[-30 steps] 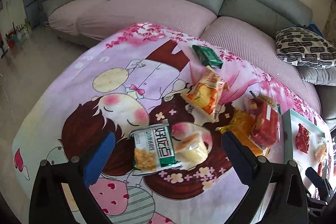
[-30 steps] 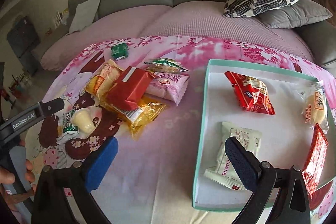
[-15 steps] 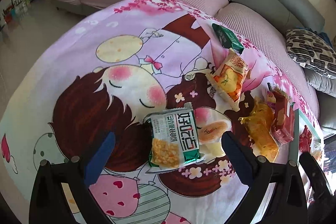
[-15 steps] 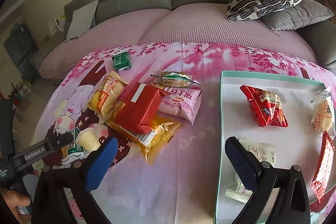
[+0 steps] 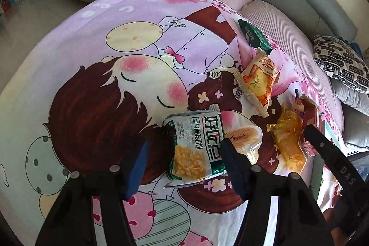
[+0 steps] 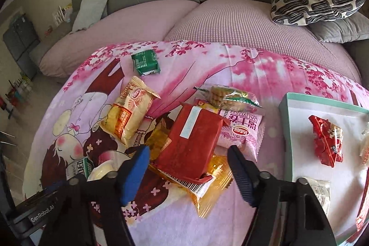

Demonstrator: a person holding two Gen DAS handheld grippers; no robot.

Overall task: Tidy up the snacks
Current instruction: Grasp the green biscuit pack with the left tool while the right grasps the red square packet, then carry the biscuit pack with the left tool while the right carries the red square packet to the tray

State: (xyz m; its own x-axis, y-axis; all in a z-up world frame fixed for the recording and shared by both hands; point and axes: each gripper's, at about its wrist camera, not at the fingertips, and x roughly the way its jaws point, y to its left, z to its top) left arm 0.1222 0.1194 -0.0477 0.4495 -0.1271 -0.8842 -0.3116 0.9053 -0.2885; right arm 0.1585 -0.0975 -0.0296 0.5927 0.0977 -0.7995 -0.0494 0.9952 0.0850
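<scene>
My left gripper (image 5: 184,167) hangs low over a green-and-white snack packet (image 5: 196,146). The packet lies between the closing jaws. The right finger reaches its edge and the left pad (image 5: 136,165) stands clear of it. A clear-wrapped cake (image 5: 242,137) lies against the packet's right side. My right gripper (image 6: 188,167) straddles a red packet (image 6: 193,142) that tops a pile. Its jaws are closing too, with small gaps showing at both pads. Under the red packet lie a yellow packet (image 6: 212,190) and a pink packet (image 6: 239,130).
A teal-rimmed white tray (image 6: 284,130) at the right holds a red snack (image 6: 327,142) and a white packet (image 6: 320,193). A green packet (image 6: 145,62), an orange packet (image 6: 128,114) and a cookie packet (image 6: 226,96) lie on the pink cartoon cloth (image 5: 92,50). A sofa with cushions curves behind.
Both pairs of jaws have narrowed from wide open. The left gripper has sunk closer to the green-and-white packet. The right gripper has swung left from the tray to the red packet.
</scene>
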